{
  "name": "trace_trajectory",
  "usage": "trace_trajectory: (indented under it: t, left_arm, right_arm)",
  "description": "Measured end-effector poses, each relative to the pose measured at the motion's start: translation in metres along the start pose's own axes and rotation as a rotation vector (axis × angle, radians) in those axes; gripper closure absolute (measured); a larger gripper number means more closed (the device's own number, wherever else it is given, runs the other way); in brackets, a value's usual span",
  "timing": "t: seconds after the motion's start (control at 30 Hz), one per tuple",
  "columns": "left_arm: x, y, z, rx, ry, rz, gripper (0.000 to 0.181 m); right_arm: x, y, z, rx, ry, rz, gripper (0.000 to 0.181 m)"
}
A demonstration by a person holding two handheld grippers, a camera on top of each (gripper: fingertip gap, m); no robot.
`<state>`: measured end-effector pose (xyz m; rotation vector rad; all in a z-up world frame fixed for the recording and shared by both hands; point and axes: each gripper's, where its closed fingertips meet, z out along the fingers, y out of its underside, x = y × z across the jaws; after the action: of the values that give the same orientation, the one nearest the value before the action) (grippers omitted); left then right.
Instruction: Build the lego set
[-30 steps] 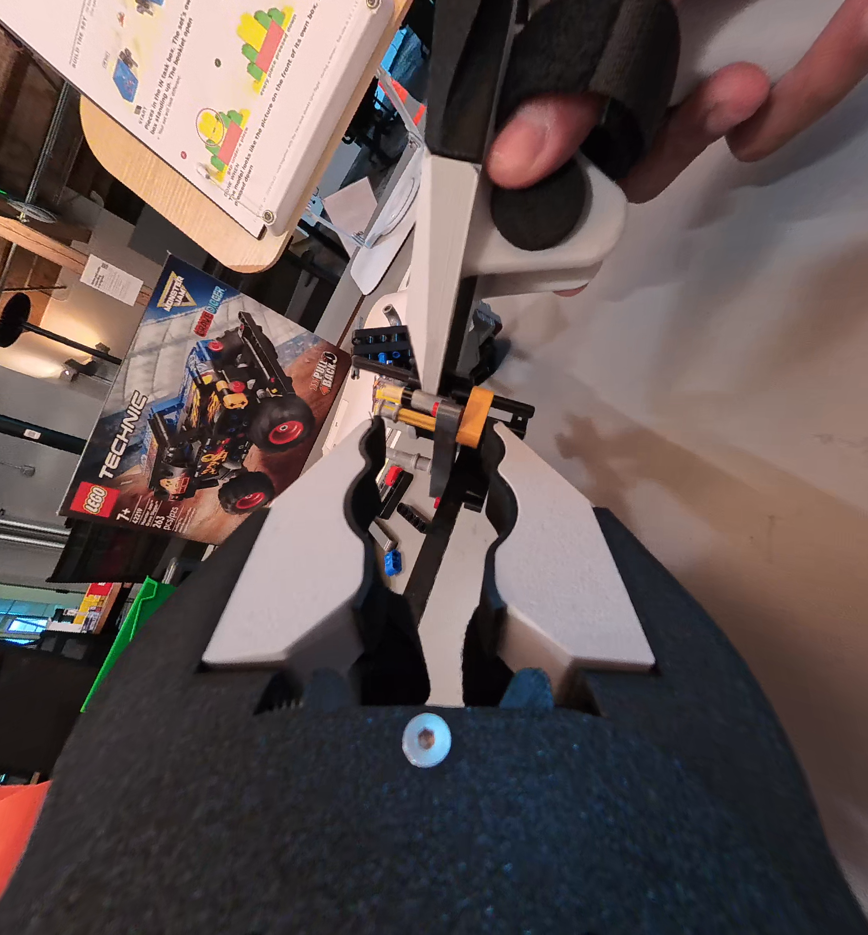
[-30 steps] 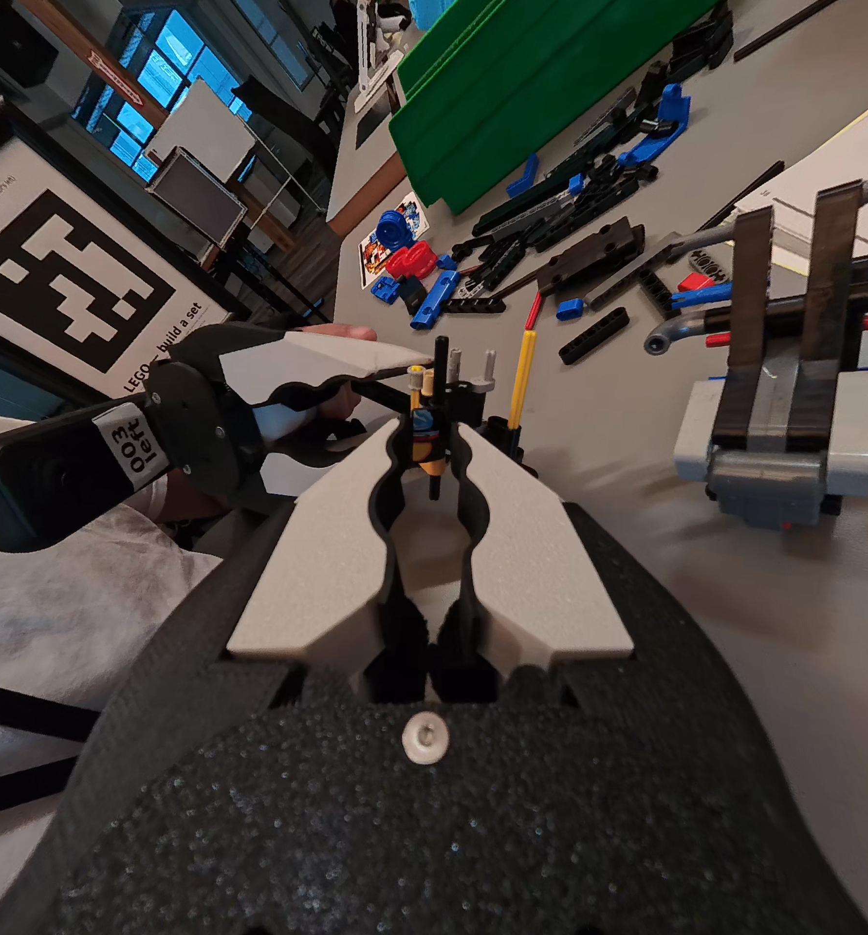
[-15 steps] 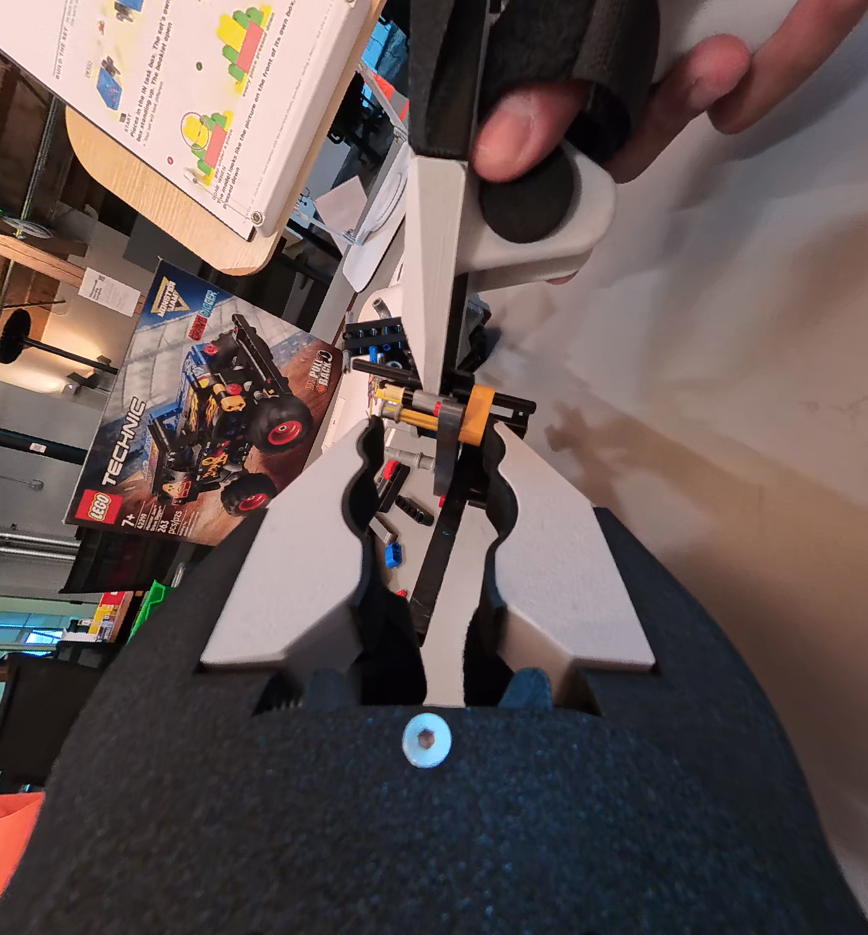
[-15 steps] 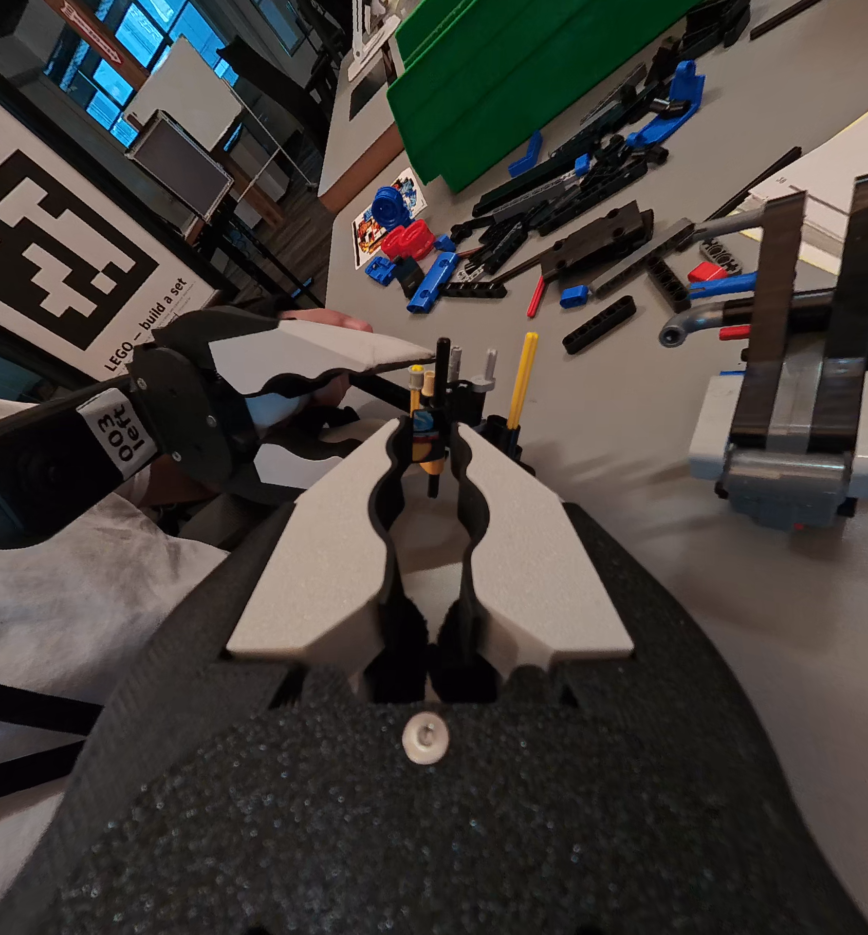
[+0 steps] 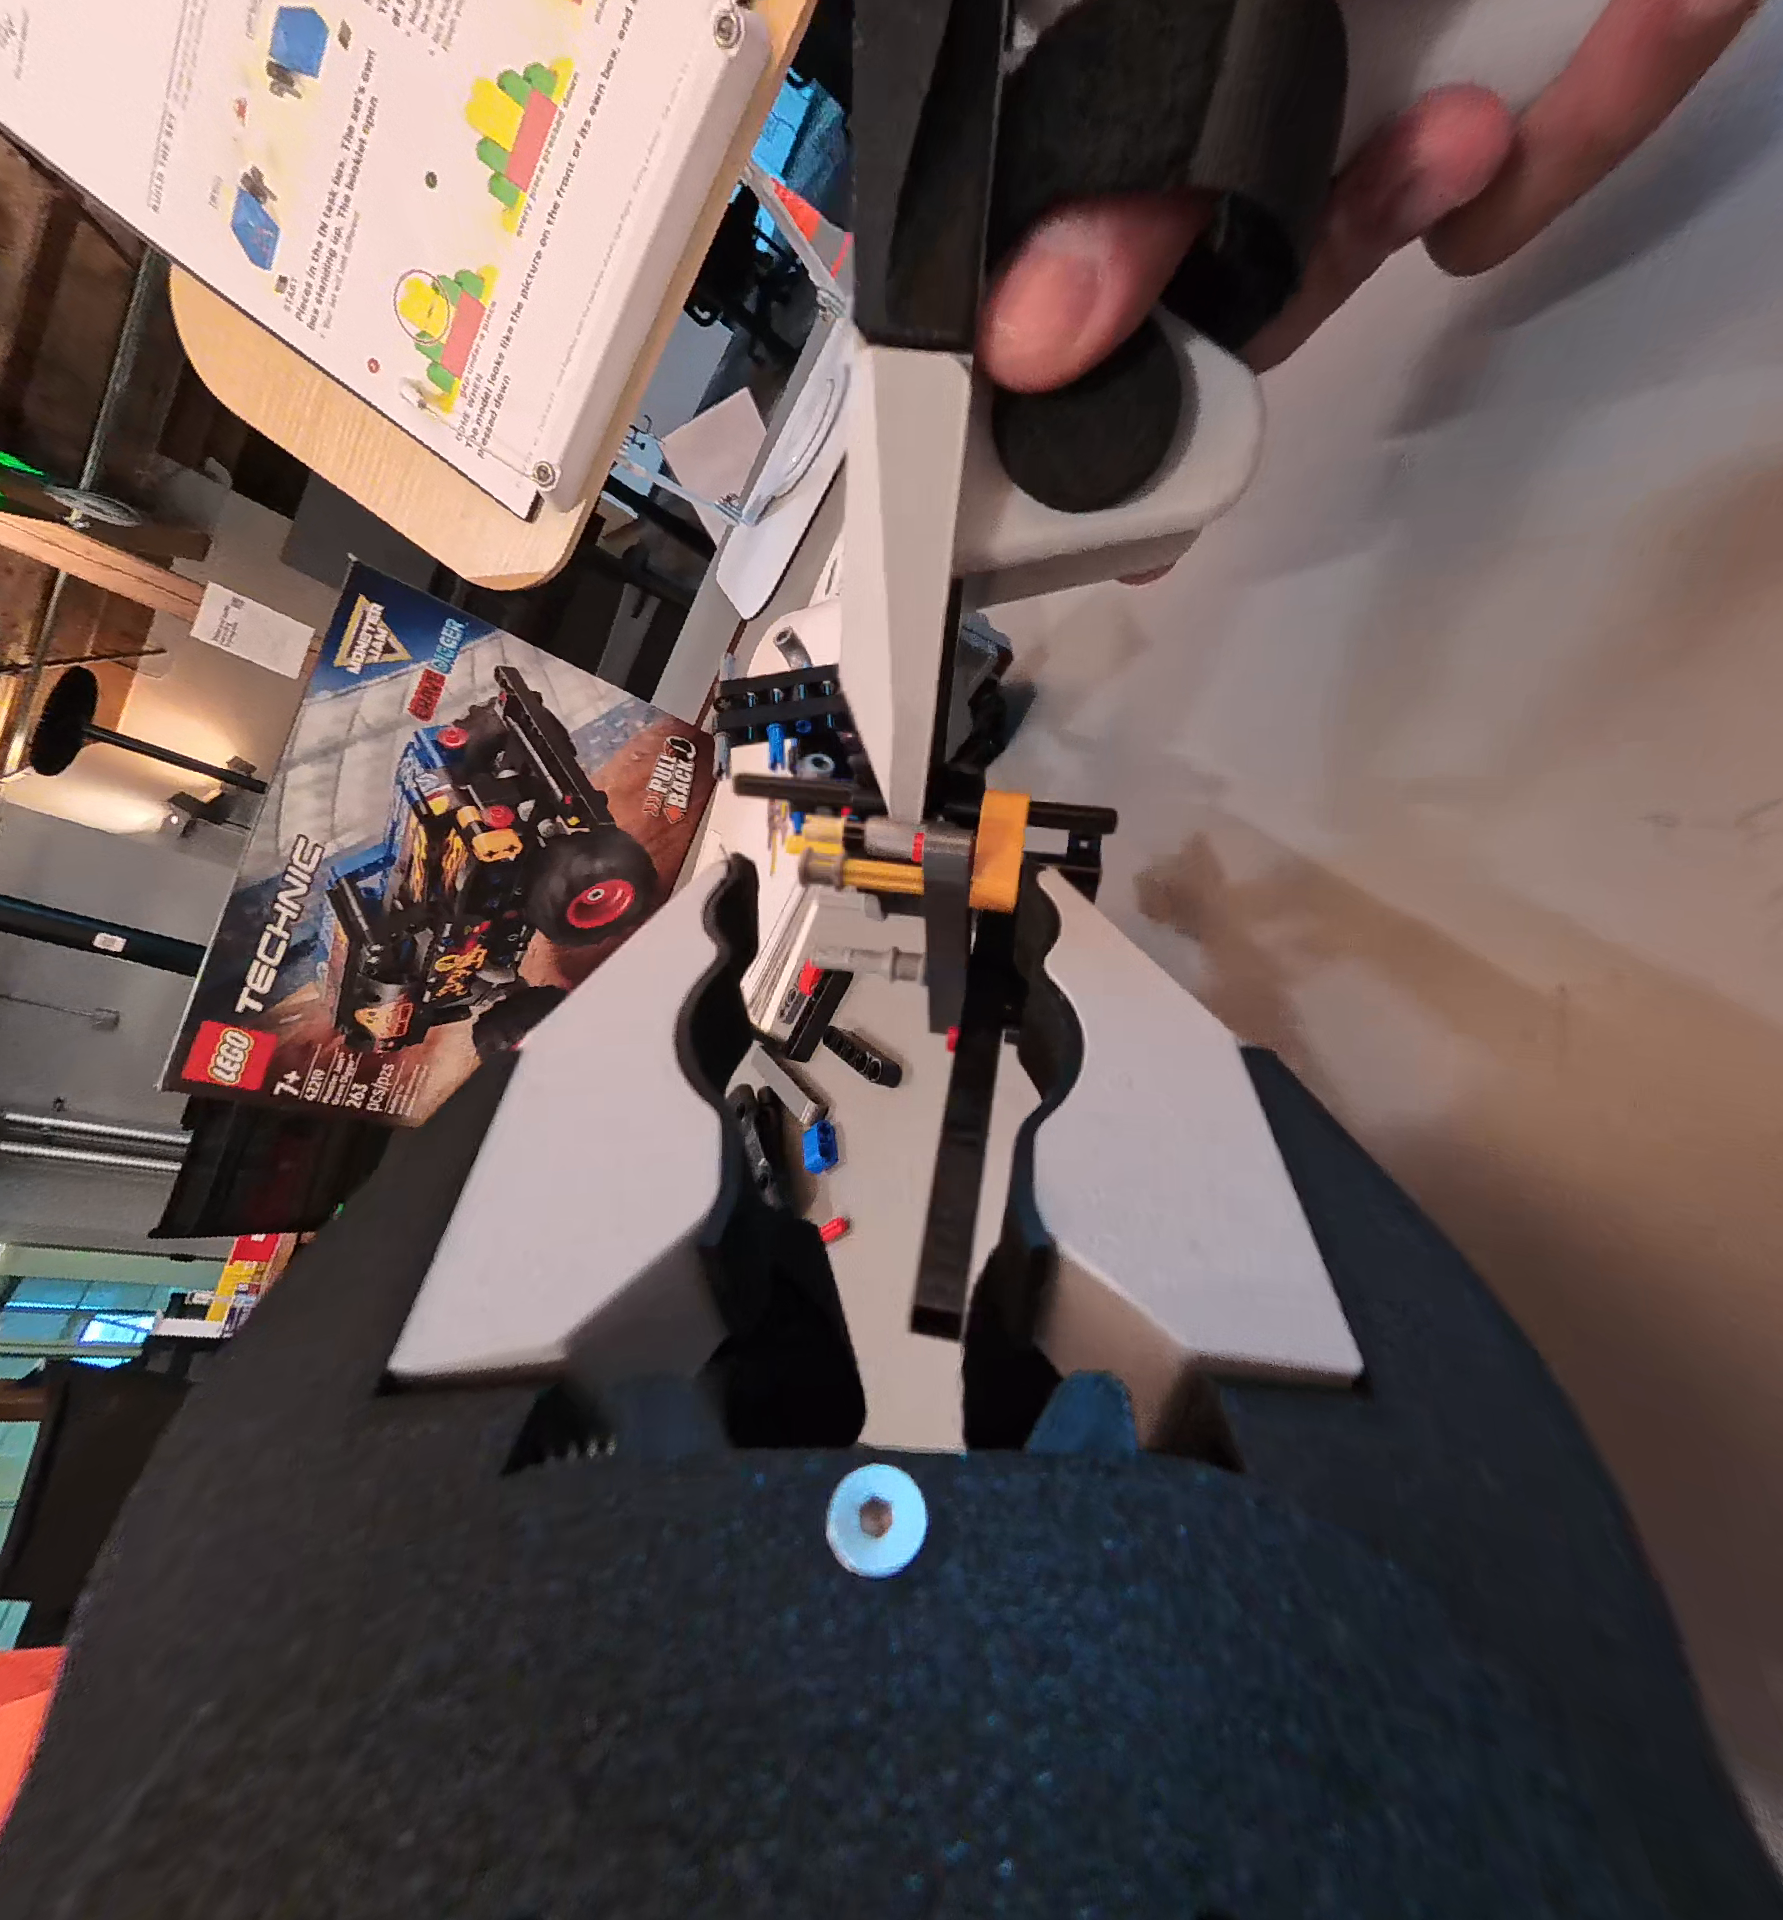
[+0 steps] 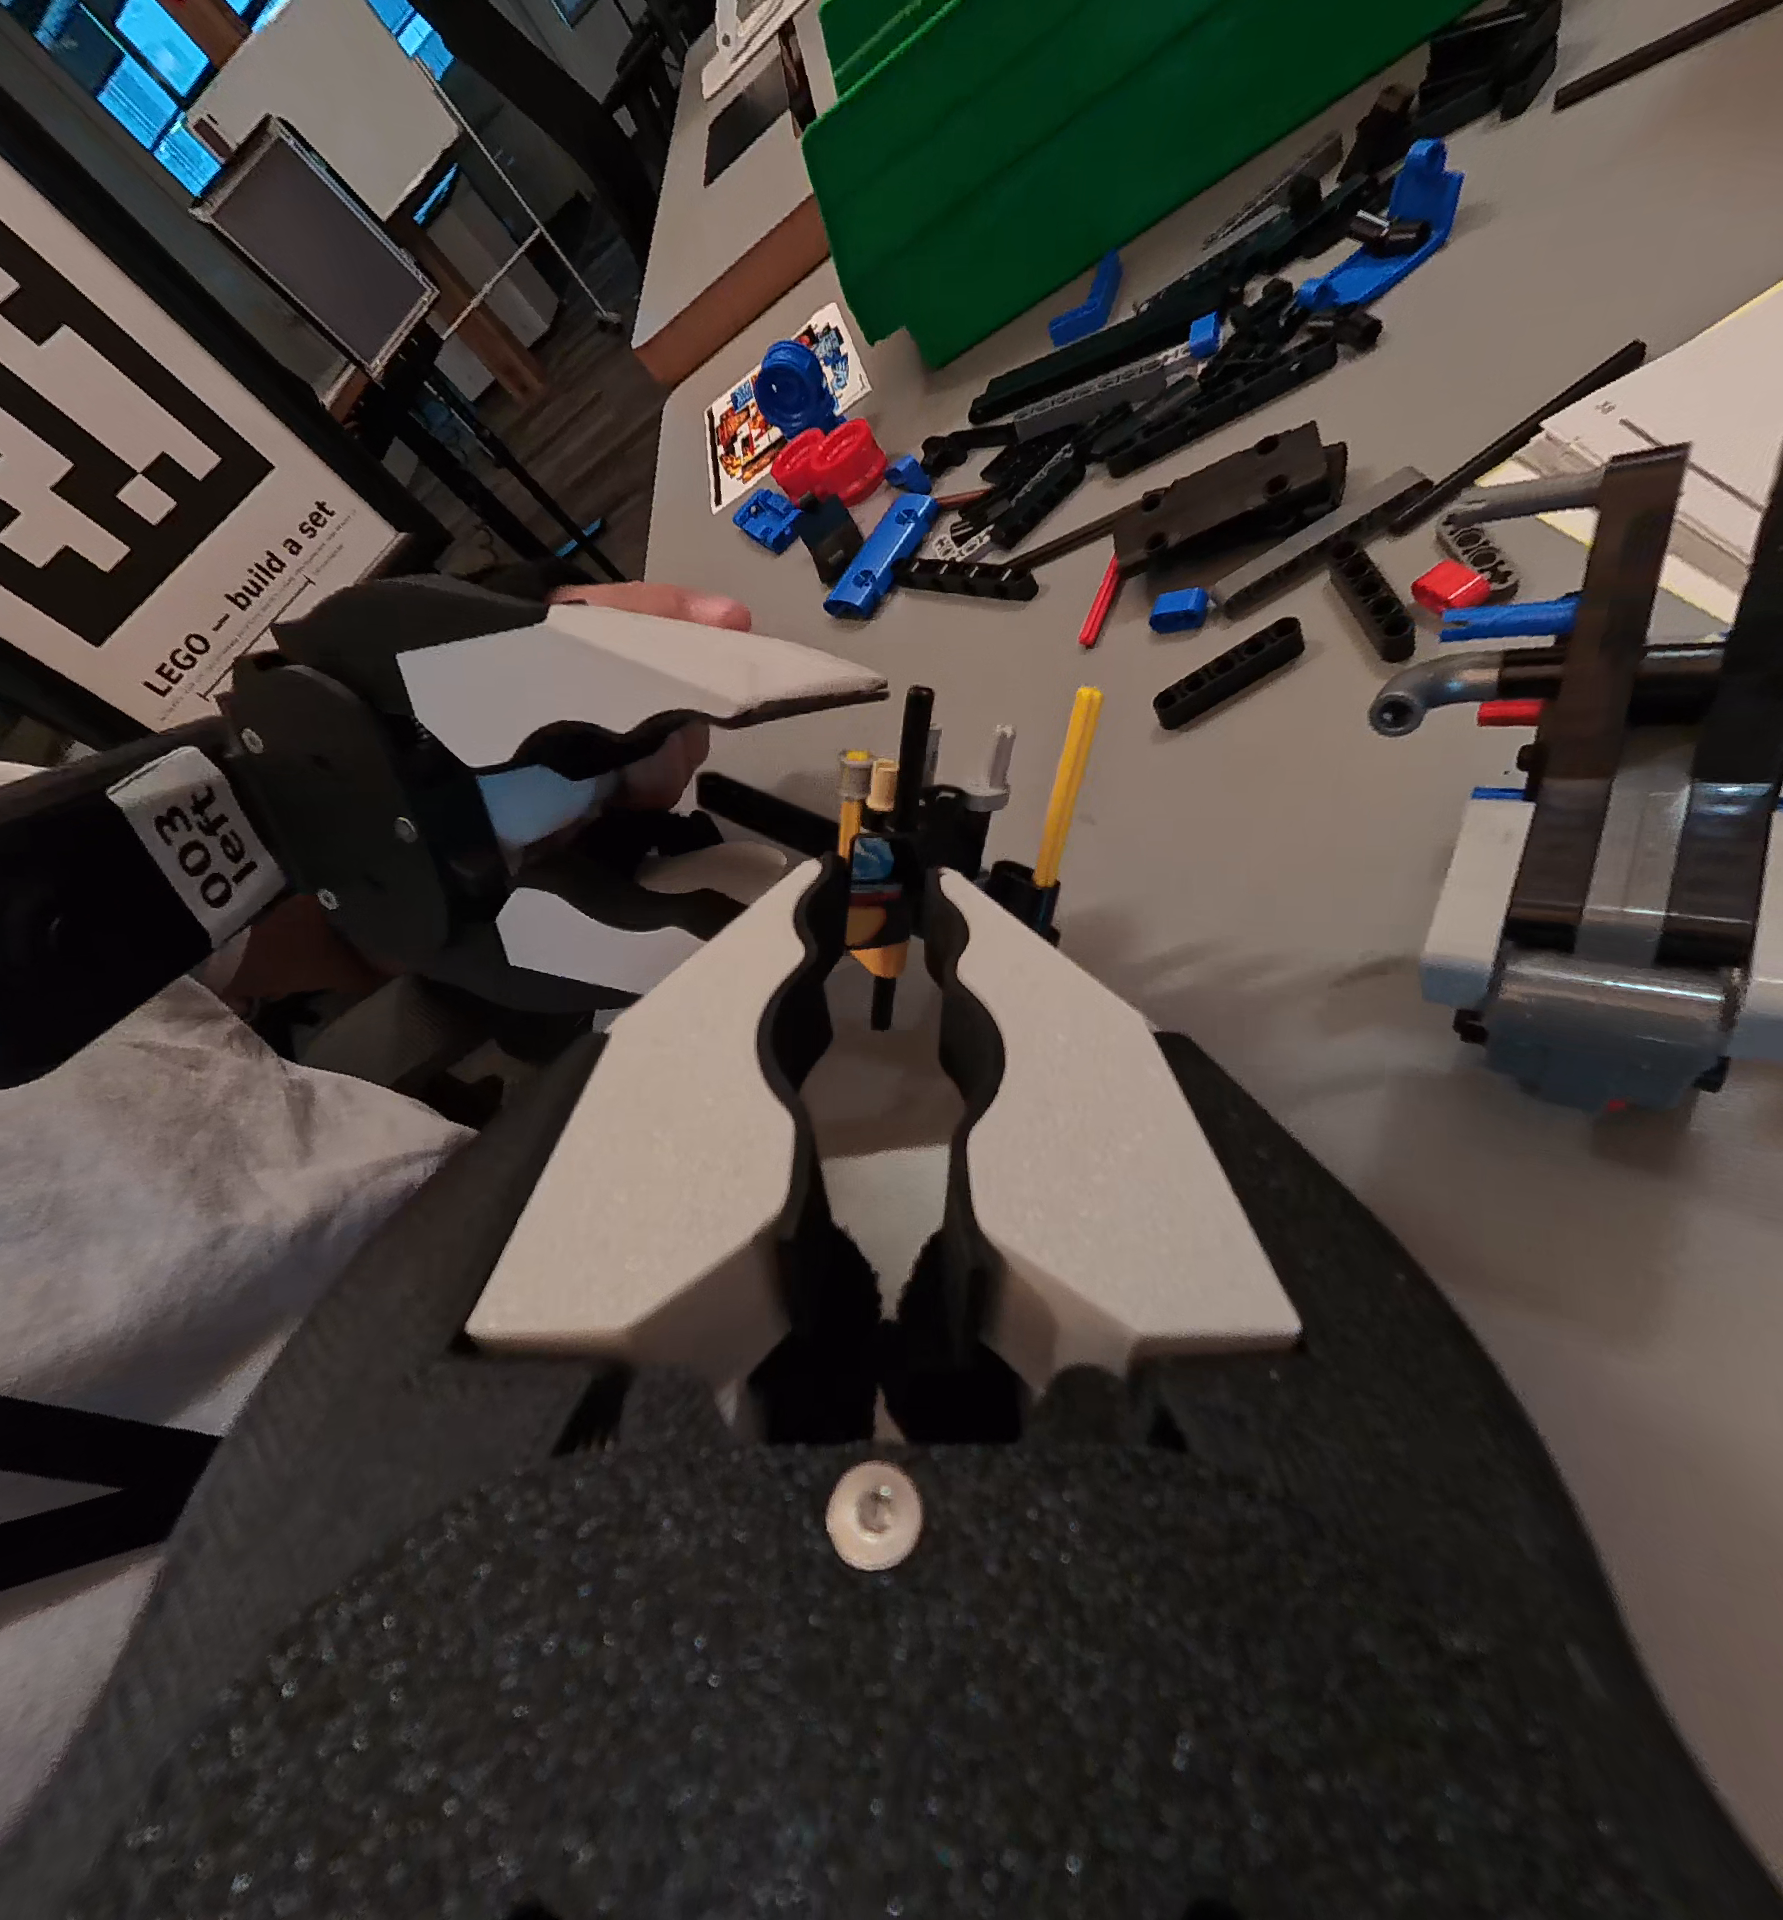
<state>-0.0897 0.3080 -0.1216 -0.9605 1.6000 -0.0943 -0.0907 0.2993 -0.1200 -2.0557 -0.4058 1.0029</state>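
Note:
A small lego sub-assembly (image 5: pixel 1001 852) has an orange block, a yellow axle, grey pins and a long black beam (image 5: pixel 960 1143). My right gripper (image 6: pixel 882 883) is shut on it (image 6: pixel 876 920) and holds it just above the grey table (image 6: pixel 1334 1195). In the left wrist view the right gripper (image 5: pixel 928 810) comes down from the top, with a hand (image 5: pixel 1074 281) on it. My left gripper (image 5: pixel 889 878) is open, its jaws on either side of the assembly, the beam close to its right finger. In the right wrist view its upper finger (image 6: pixel 638 665) is above the assembly.
A partly built grey and black chassis (image 6: pixel 1635 883) stands at the right. Several loose black, blue and red pieces (image 6: pixel 1178 468) lie beyond, near green plates (image 6: pixel 1074 156). A yellow axle (image 6: pixel 1063 790) stands upright nearby. The set's box (image 5: pixel 419 883) and an instruction board (image 5: pixel 399 208) are at the left. Only a small space, under 4 cm, lies between the two pairs of fingers.
My left gripper's jaws have spread a little wider around the assembly. The right gripper still holds it, and the chassis has slid rightward in the right wrist view.

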Motion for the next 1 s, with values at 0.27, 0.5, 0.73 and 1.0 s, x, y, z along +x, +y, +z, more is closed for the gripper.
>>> trace_trajectory:
  t: [0.27,0.5,0.73,1.0]
  left_arm:
    - [0.0046,0.0024,0.0017,-0.006,0.044,-0.046,0.139]
    - [0.0032,0.0025,0.0001,0.003,0.033,-0.049,0.142]
    - [0.0020,0.0012,-0.0021,0.017,0.040,-0.092,0.143]
    - [-0.0011,-0.0014,-0.0034,0.023,0.022,-0.114,0.143]
  right_arm:
    - [-0.0024,0.0007,0.0006,-0.009,0.008,-0.026,0.168]
    - [-0.0035,0.0003,-0.0001,-0.009,0.003,-0.026,0.168]
    - [-0.0058,-0.0015,0.0000,0.005,-0.018,-0.015,0.168]
    - [-0.0081,-0.0050,-0.0019,0.026,-0.033,-0.011,0.168]
